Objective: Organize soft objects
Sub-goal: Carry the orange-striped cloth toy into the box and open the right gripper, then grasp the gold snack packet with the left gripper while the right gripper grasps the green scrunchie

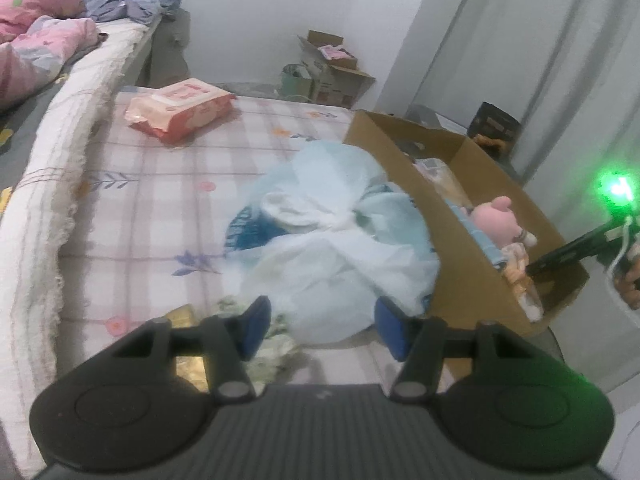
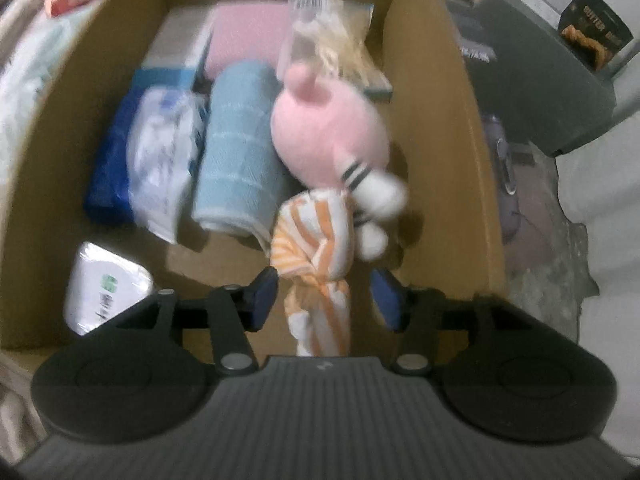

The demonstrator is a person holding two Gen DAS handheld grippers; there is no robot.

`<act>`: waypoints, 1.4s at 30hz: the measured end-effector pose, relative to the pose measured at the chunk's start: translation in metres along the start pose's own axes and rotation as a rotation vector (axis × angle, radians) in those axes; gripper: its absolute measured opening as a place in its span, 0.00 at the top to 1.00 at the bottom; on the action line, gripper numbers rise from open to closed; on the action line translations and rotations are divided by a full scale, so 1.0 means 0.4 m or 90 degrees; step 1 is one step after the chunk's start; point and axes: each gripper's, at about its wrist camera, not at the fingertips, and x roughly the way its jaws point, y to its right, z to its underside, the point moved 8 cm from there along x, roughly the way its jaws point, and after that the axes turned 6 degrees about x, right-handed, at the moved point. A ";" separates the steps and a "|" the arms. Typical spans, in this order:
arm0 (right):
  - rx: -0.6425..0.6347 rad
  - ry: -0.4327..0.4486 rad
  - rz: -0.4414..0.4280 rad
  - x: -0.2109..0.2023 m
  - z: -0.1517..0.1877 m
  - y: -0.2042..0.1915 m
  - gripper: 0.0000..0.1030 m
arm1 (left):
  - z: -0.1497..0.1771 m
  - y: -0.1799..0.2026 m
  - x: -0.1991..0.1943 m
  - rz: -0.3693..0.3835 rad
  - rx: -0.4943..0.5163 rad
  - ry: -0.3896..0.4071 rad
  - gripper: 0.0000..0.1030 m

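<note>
A crumpled pale blue and white plastic bag (image 1: pixel 332 232) with fabric inside lies on the checked bed sheet, against the cardboard box (image 1: pixel 400 152). My left gripper (image 1: pixel 323 326) is open, and the bag's near edge sits between its blue pads without being pressed. My right gripper (image 2: pixel 325 298) points down into the box (image 2: pixel 440 80) and is open. An orange-striped cloth (image 2: pixel 316 240) hangs between its pads with gaps on both sides. A pink plush toy (image 2: pixel 332 128) rests beside a rolled blue towel (image 2: pixel 240 148).
A pink wipes pack (image 1: pixel 180 110) lies at the sheet's far end. A higher bed with pink bedding (image 1: pixel 36 40) runs along the left. Inside the box are a blue-white pack (image 2: pixel 156 160) and a white pack (image 2: pixel 108 280). More boxes (image 1: pixel 332 76) stand by the wall.
</note>
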 end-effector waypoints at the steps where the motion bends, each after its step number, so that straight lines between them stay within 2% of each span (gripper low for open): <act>1: 0.007 0.010 -0.005 -0.016 -0.003 0.000 0.42 | 0.003 -0.009 -0.005 -0.005 -0.001 0.002 0.43; 5: 0.047 0.074 -0.051 -0.118 -0.023 -0.020 0.41 | 0.017 -0.042 -0.028 -0.021 0.007 0.008 0.39; 8: 0.070 0.130 -0.143 -0.207 -0.040 -0.086 0.36 | 0.035 -0.061 -0.043 -0.036 0.023 0.009 0.35; 11: 0.053 0.165 -0.236 -0.277 -0.047 -0.202 0.36 | 0.061 -0.077 -0.046 -0.046 0.034 -0.001 0.34; 15: 0.000 0.142 -0.341 -0.310 -0.056 -0.392 0.36 | 0.098 -0.079 -0.029 -0.057 0.064 -0.028 0.34; 18: -0.033 0.085 -0.420 -0.301 -0.050 -0.544 0.36 | 0.111 -0.083 -0.022 -0.083 0.090 -0.021 0.34; 20: -0.041 0.038 -0.446 -0.276 -0.034 -0.639 0.36 | 0.114 -0.096 -0.012 -0.105 0.092 -0.017 0.34; 24: -0.014 -0.043 -0.459 -0.186 0.012 -0.762 0.36 | 0.118 -0.133 0.023 -0.125 0.064 -0.029 0.38; 29: 0.077 -0.095 -0.450 -0.079 0.052 -0.806 0.36 | 0.124 -0.170 0.068 -0.148 0.051 -0.049 0.38; 33: 0.120 -0.087 -0.433 -0.024 0.061 -0.811 0.36 | 0.139 -0.193 0.095 -0.174 0.057 -0.074 0.39; 37: 0.127 -0.068 -0.408 -0.003 0.061 -0.819 0.36 | 0.153 -0.222 0.091 -0.155 0.019 -0.080 0.42; 42: 0.135 -0.069 -0.401 0.022 0.062 -0.830 0.36 | 0.156 -0.241 0.088 -0.163 0.010 -0.085 0.43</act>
